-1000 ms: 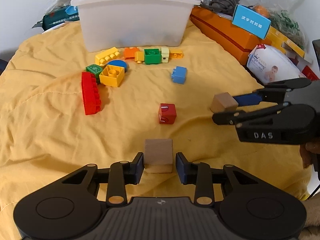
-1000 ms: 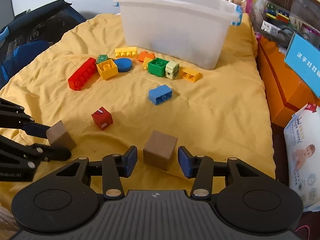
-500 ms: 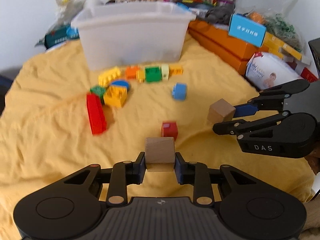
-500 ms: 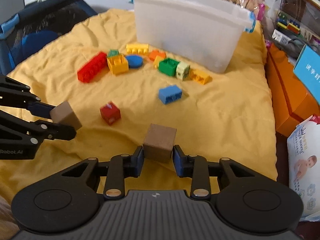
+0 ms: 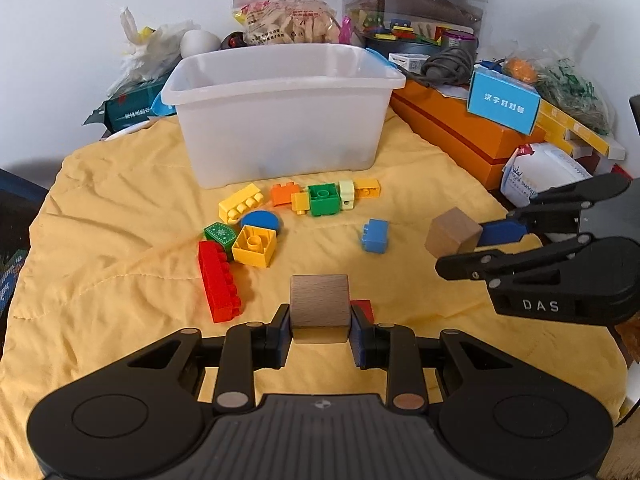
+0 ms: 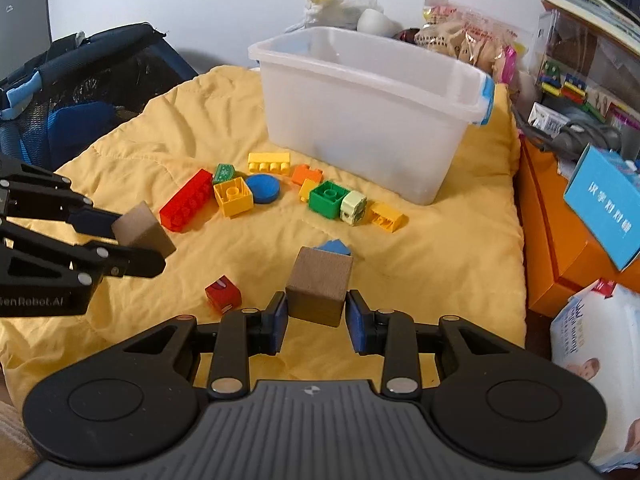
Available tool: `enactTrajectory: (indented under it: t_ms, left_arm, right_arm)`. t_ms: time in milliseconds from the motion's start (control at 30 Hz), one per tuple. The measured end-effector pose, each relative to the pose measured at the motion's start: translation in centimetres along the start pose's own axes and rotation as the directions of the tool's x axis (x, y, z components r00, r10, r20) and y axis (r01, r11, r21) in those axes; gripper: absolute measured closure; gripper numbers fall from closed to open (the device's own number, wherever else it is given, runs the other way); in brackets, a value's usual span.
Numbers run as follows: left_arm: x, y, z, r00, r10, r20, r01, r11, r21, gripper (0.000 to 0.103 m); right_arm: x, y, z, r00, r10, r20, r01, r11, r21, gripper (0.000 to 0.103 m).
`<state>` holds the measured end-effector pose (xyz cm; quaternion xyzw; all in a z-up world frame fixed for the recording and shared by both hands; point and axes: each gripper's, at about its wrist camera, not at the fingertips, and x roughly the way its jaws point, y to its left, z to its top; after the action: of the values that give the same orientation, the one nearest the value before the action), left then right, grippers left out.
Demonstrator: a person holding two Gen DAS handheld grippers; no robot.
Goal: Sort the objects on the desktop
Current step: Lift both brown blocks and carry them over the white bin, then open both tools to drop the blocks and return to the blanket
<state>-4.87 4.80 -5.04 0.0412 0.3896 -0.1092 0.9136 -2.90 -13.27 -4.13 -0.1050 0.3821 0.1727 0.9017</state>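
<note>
We log, left tongs [image 5: 319, 330]: clamped on pale wooden cube [image 5: 319, 307], lifted clear of yellow cloth [image 5: 120, 280] | right tongs [image 6: 316, 322]: clamped on darker wooden cube [image 6: 319, 285], lifted; plastic bricks [image 6: 326, 198] beyond both; clear bin [image 6: 372, 112] farther ahead

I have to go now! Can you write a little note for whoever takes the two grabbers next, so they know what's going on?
Left gripper: shut on a wooden cube, lifted off the yellow cloth.
Right gripper: shut on a darker wooden cube, also lifted.
Both closed their jaws on the cubes just now.
White bin stands behind the toys; nothing visible inside.
Left: bricks in front of the bin, blue brick, red cube.
</note>
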Motion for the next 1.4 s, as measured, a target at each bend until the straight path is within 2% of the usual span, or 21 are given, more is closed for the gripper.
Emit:
enactTrajectory:
  t_ms: [167,300,400,600,733,833,933,1067,1167,1267,1333,1400]
  left_arm:
    - [0.3,0.7,0.8,1.000,-0.008,0.002,0.008,1.000,-0.012,0.070]
    - [0.1,1.5,3.6,0.999,0.000,0.050,0.001,1.000,-0.019,0.070]
    - [0.0,2.1,6.9,0.994,0.018,0.111,-0.017,1.000,-0.014,0.070]
    - [0.7,4.3,15.1,0.970,0.058,0.236,-0.051,0.998,-0.034,0.070]
    - [2.2,5.7,19.6,0.959,0.081,0.273,-0.071,0.996,-0.048,0.070]
    - [4.0,6.5,21.8,0.956,0.095,0.276,-0.081,0.995,-0.059,0.070]
    - [6.7,7.4,23.0,0.965,0.113,0.238,-0.097,0.992,-0.076,0.070]
    - [10.4,8.0,22.9,0.980,0.109,0.165,-0.095,0.991,-0.090,0.070]
    - [12.6,8.2,22.5,0.988,0.084,0.133,-0.069,0.992,-0.108,0.070]
    - [14.1,8.0,22.5,0.992,0.091,0.088,-0.081,0.990,-0.112,0.070]
    - [14.0,8.1,22.4,0.993,0.082,0.086,-0.072,0.990,-0.122,0.067]
    - [13.5,8.3,22.3,0.992,0.076,0.096,-0.063,0.990,-0.128,0.060]
  right_arm:
    - [0.3,-0.1,0.0,1.000,0.007,-0.015,-0.006,1.000,0.004,0.068]
    - [0.1,-0.6,1.3,1.000,-0.008,-0.002,0.008,1.000,-0.012,0.068]
    - [-0.1,-1.6,3.4,0.999,-0.015,0.037,0.016,1.000,-0.009,0.068]
    - [0.1,-4.1,9.6,0.990,-0.018,0.140,0.016,1.000,0.011,0.068]
    - [1.0,-5.4,13.7,0.977,-0.062,0.206,0.062,0.998,0.003,0.068]
    - [2.5,-6.7,15.9,0.970,-0.086,0.226,0.082,0.996,0.028,0.068]
    - [4.6,-8.0,17.1,0.971,-0.110,0.211,0.097,0.993,0.068,0.068]
    - [7.1,-9.5,17.6,0.976,-0.139,0.167,0.120,0.986,0.117,0.068]
    - [8.7,-9.8,17.5,0.984,-0.116,0.136,0.096,0.985,0.144,0.068]
    - [10.0,-9.4,17.4,0.988,-0.112,0.109,0.096,0.985,0.145,0.067]
    - [10.1,-9.1,17.5,0.986,-0.121,0.112,0.106,0.986,0.131,0.062]
    - [9.8,-8.9,17.6,0.985,-0.123,0.124,0.108,0.987,0.123,0.056]
